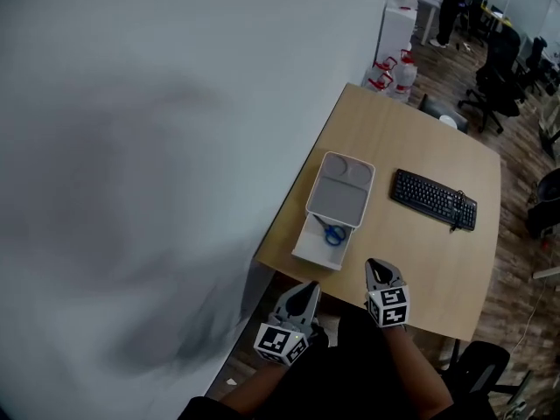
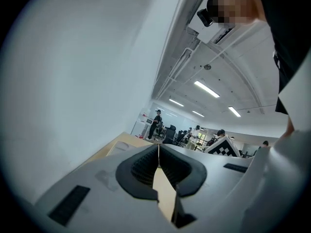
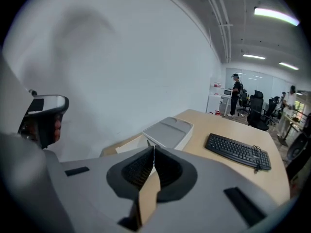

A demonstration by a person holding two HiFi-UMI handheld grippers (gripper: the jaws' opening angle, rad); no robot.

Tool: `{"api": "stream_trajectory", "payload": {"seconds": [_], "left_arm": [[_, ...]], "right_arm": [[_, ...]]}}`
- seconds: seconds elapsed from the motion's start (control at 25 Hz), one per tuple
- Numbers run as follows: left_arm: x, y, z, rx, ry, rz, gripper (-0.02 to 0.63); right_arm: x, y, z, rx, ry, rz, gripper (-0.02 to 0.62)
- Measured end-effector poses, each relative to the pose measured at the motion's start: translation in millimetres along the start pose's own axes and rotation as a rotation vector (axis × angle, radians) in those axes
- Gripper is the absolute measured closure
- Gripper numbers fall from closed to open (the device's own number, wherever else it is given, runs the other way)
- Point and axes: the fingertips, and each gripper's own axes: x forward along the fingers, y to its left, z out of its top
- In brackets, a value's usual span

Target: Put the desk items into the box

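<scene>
On the light wooden desk (image 1: 411,143) lies a white box (image 1: 339,201) with a grey lid over its far part. Its near end is open, and a pair of blue scissors (image 1: 332,233) lies inside. A black keyboard (image 1: 435,199) sits to the box's right. Both grippers hover at the desk's near edge, short of the box. My left gripper (image 1: 307,290) is shut and empty, its pads meeting in the left gripper view (image 2: 158,148). My right gripper (image 1: 379,266) is shut as well, with nothing between its jaws (image 3: 152,149). The box (image 3: 167,131) and keyboard (image 3: 238,152) lie ahead of it.
A white wall (image 1: 157,147) runs along the desk's left side. Red-capped containers (image 1: 394,70) stand on the floor past the far end. Office chairs (image 1: 499,68) and people fill the room beyond; another chair (image 1: 479,367) stands near my right.
</scene>
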Motion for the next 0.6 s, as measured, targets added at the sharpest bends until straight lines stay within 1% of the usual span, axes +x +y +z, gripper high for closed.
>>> {"api": "stream_trajectory", "payload": {"seconds": [0.2,0.32,0.44,0.6], "left_arm": [[20.0,-37.6,-9.1,0.002,0.042,-0.107,0.589],[34.8,-64.9,-7.4,0.02,0.047,-0.171,0.589],[46.6,-94.2,-7.5,0.046,0.054,-0.234,0.589],[64.8,-141.1,-8.9,0.087,0.06,-0.278,0.589]], "right_arm": [[-44.1,-20.8,-4.3,0.057,-0.04,-0.051,0.531],[-70.0,-37.0,-7.6,0.1,-0.068,-0.084,0.531],[-100.5,-56.8,-10.6,0.156,-0.109,-0.136,0.531],[-149.4,-89.0,-11.7,0.199,-0.161,-0.181,0.531]]}}
